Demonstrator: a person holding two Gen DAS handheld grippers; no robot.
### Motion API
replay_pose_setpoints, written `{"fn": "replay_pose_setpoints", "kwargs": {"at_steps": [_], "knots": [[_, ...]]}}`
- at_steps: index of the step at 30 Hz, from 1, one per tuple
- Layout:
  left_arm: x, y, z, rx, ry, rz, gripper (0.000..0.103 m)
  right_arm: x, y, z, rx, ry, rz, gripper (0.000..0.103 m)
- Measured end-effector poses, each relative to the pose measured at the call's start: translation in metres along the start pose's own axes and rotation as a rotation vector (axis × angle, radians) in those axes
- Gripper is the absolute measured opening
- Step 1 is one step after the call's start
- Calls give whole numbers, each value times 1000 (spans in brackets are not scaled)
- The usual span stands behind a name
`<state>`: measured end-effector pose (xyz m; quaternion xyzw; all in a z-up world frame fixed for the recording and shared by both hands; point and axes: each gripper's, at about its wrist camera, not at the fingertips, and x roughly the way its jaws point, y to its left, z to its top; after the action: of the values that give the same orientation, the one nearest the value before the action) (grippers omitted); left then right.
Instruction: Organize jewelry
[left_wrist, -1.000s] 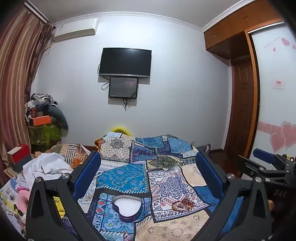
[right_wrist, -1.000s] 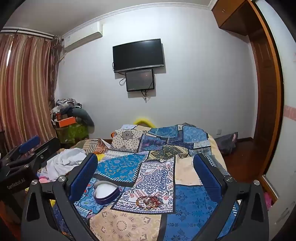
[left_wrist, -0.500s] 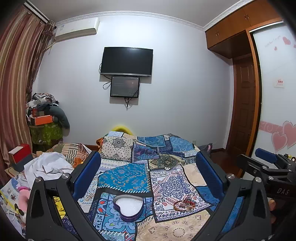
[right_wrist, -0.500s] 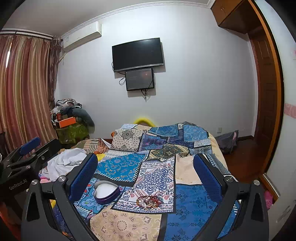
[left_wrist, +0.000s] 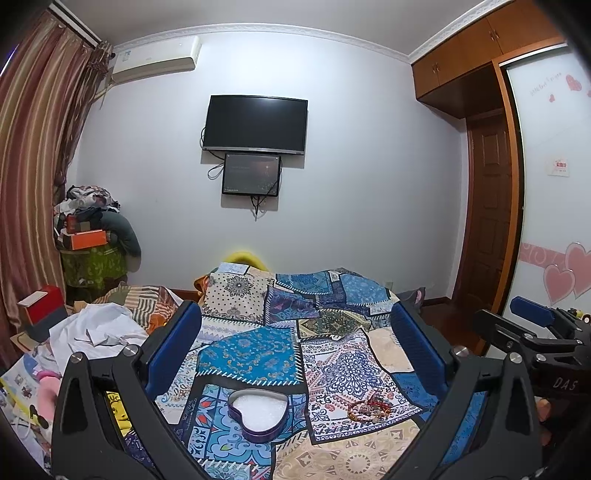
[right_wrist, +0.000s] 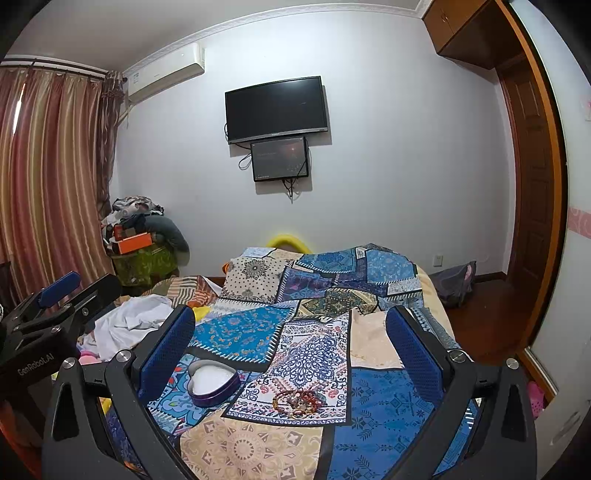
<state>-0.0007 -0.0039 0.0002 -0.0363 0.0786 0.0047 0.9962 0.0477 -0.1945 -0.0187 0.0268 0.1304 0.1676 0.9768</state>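
- Left hand-held gripper (left_wrist: 295, 354) spread apart, empty, raised above the bed (left_wrist: 343, 454).
- Right hand-held gripper (right_wrist: 290, 350) likewise apart and empty.
- Heart tin (right_wrist: 213, 382) lower left of centre in the right view, open, white lining bare: nothing stowed yet.
- Bracelets (right_wrist: 297, 398) heaped just right of the tin, apart from it, untouched.
- All sorting judged still ahead.

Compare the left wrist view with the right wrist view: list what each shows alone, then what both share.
Left wrist only: pink heart stickers on the wardrobe door, and the right gripper.
Right wrist only: a wall socket, and the left gripper.
Both: heart-shaped tin, open, beside the pile of bracelets on the patchwork bedspread, plus the TV.
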Motion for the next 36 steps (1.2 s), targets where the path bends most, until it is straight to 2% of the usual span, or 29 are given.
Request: {"fn": "replay_pose_setpoints", "kwargs": {"at_steps": [36], "knots": [[3, 2, -2, -9, 12, -1, 103, 0, 3, -1, -6, 7, 1, 102]]}}
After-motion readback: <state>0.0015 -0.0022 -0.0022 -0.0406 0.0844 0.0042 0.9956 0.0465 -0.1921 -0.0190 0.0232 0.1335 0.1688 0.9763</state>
